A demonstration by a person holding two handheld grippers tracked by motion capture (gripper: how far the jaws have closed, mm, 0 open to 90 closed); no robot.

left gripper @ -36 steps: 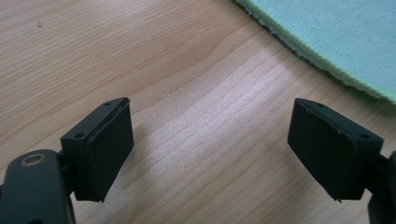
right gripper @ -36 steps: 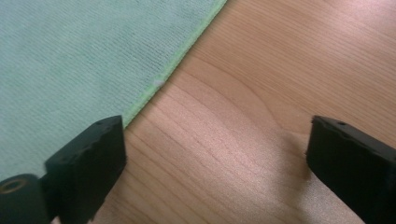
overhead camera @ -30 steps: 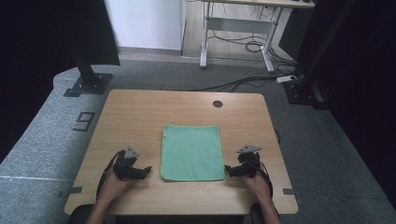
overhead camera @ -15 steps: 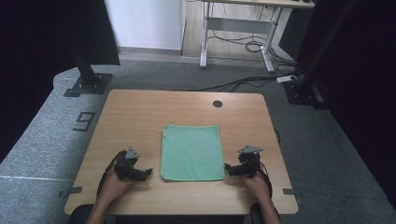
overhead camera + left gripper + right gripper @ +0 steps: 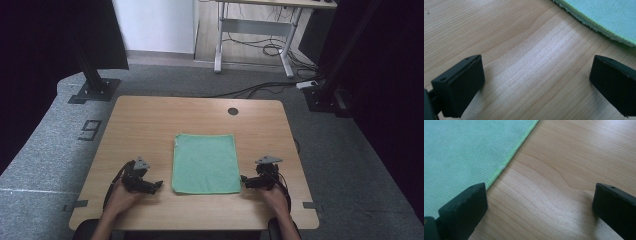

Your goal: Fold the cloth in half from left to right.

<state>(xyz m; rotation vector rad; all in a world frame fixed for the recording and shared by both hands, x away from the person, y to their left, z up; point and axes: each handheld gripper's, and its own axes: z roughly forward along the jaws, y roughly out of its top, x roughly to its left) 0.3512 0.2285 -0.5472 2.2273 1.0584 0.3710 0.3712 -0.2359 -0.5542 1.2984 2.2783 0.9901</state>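
Grey carpet w/ black stands and a far desk surrounds the light wooden table [image 5: 150,125], which carries one flat square green microfibre cloth [image 5: 205,162] at centre-front. Left gripper [image 5: 156,184] sits just beside the cloth's near left corner; its fingers [image 5: 461,85] have just been opening and stand wide apart, nothing between them. Right gripper [image 5: 243,179] sits at the near right corner, fingers [image 5: 464,210] spread too, one over the hem. Next step, prob. pinching both near corners: go low, catch hem only, close together, lift evenly. Cloth looks smooth, unwrinkled, edges stitched, thin and floppy.
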